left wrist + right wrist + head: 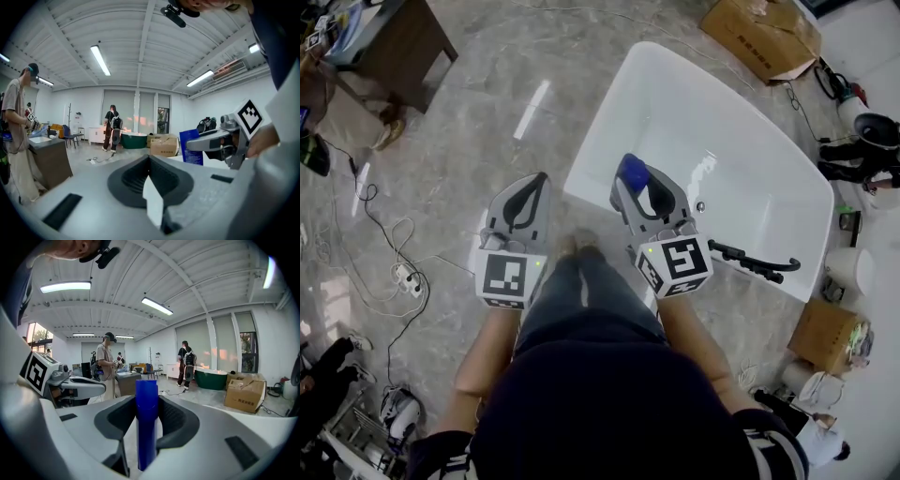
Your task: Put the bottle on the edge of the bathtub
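A blue bottle (pixel 633 171) stands upright between the jaws of my right gripper (pixel 630 180), which is shut on it. In the right gripper view the blue bottle (pixel 146 427) fills the gap between the dark pads (pixel 176 420) of my right gripper (pixel 146 397). It hangs over the near left rim of the white bathtub (pixel 722 122). My left gripper (pixel 540 182) is level beside it over the floor, shut with nothing in it. In the left gripper view the jaws of my left gripper (pixel 149 157) meet at the tip, and the blue bottle (pixel 191 146) shows to the right.
A black faucet fitting (pixel 755 262) lies on the tub's near right rim. Cardboard boxes (pixel 764 37) (pixel 830 333) stand by the tub. A dark table (pixel 398 42) is at far left. Cables and a power strip (pixel 405 277) trail on the marble floor. People stand around the room.
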Demonstrator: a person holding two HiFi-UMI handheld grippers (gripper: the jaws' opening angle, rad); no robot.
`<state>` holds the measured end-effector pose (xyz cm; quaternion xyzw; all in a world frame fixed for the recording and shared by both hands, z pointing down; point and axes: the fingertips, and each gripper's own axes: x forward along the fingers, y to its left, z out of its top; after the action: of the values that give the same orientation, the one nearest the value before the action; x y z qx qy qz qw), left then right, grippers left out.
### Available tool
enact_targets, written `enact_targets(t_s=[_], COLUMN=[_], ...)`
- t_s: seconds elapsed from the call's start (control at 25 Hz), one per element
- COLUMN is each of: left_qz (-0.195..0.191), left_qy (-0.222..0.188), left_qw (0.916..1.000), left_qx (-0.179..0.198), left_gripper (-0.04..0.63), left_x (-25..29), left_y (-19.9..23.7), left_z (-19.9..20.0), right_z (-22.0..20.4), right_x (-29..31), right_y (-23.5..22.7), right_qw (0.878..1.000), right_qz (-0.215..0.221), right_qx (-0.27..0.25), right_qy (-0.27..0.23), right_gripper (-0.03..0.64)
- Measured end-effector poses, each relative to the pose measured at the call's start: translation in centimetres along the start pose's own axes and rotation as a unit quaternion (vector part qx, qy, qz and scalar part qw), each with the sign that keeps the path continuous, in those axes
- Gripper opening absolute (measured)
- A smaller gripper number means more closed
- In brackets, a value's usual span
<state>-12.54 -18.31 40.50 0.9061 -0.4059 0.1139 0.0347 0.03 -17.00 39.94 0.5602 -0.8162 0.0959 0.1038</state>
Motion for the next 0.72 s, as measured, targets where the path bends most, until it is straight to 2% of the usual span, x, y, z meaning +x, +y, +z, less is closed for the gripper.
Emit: enact_targets(t_s=[0.2, 0.72], left_qz=[-0.002, 0.013], left_qy=[0.032, 0.065], left_qw=[0.9995, 0.9978], left_qx=[-0.004, 0.001], left_gripper=[-0.002, -0.002], left_x=[1.5, 4.2], left_y=[-1.3, -1.4], left_z=[-2.7, -7.3], right_z=[-3.1, -11.2], right_x=[1.0, 6.1], right_y=[-0.6, -1.4], right_qw=[1.000, 0.995], right_qz=[0.020, 0.066], right_qx=[0.000, -0.023], right_qy=[0.023, 0.077], right_gripper=[0.158, 0.156])
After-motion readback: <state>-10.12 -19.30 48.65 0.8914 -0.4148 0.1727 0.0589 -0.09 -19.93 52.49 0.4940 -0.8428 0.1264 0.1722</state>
